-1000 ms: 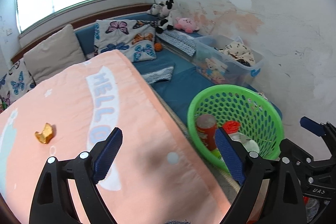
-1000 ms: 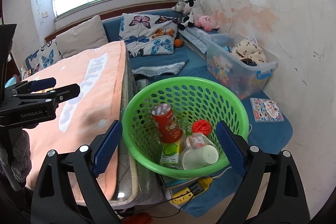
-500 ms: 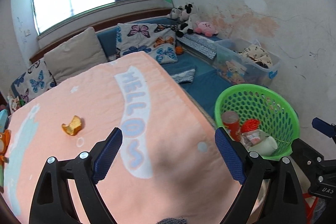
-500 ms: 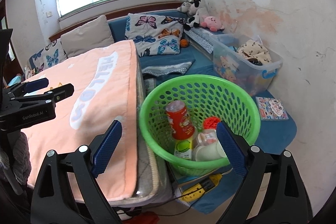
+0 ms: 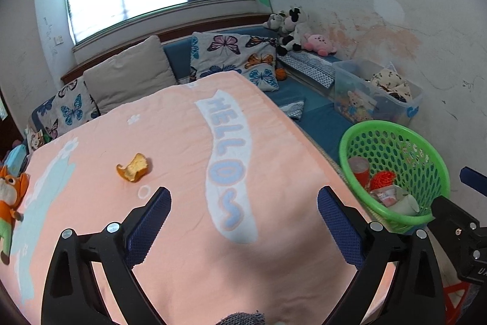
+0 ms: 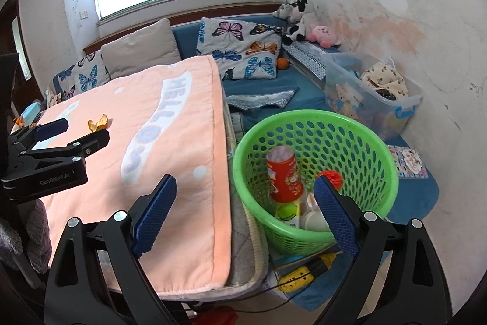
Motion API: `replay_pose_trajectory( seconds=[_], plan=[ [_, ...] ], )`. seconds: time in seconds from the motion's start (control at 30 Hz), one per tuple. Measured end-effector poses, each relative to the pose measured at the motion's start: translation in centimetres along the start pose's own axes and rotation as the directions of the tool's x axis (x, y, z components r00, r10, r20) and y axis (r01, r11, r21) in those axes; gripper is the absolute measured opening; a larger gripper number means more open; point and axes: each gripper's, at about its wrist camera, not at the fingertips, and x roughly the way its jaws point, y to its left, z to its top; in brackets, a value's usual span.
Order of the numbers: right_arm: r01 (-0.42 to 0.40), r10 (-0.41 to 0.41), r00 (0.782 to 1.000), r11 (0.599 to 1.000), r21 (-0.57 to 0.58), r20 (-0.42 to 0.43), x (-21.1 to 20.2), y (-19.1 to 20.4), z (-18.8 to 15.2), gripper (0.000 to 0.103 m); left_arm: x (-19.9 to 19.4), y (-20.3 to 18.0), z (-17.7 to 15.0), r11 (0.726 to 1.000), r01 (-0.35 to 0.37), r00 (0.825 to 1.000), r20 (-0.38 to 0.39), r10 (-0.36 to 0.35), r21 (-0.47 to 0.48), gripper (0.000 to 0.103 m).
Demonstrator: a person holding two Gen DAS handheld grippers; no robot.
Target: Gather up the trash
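Note:
An orange peel (image 5: 134, 168) lies on the pink blanket (image 5: 188, 160), ahead and left of my left gripper (image 5: 243, 203). That gripper's jaws are opening, with nothing between them. The peel (image 6: 98, 121) also shows in the right wrist view, just beyond the left gripper (image 6: 74, 133). A green perforated basket (image 6: 359, 139) stands beside the bed and holds a red can (image 6: 281, 169), a white cup (image 6: 313, 221) and other trash. My right gripper (image 6: 245, 203) hangs open and empty over the bed's edge near the basket (image 5: 426, 154).
A clear storage bin (image 6: 374, 93) with clothes stands behind the basket by the wall. Butterfly cushions (image 5: 234, 60) and plush toys (image 5: 292, 29) line the blue bench. An orange stuffed toy (image 5: 12, 194) lies at the blanket's left edge. A yellow power strip (image 6: 304, 273) lies on the floor.
Both grippers have swung left, away from the basket. In the left wrist view the peel now sits closer to centre, and the left jaws have spread a little wider.

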Motion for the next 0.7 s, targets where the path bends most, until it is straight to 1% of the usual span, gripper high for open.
replay_pose_trajectory(
  seconds=[0.33, 0.7],
  plan=[
    [-0.026, 0.026, 1.000, 1.000, -0.003, 0.012, 0.1, 0.9, 0.3, 0.092, -0.7, 2.8, -1.0, 0.998, -0.041, 0.999, 0.001, 0.041, -0.045, 0.094],
    [-0.034, 0.034, 0.999, 0.999, -0.018, 0.019, 0.1, 1.5, 0.4, 0.092, -1.5, 3.8, -1.6, 0.996, -0.069, 0.997, 0.014, 0.070, -0.061, 0.094]
  ],
)
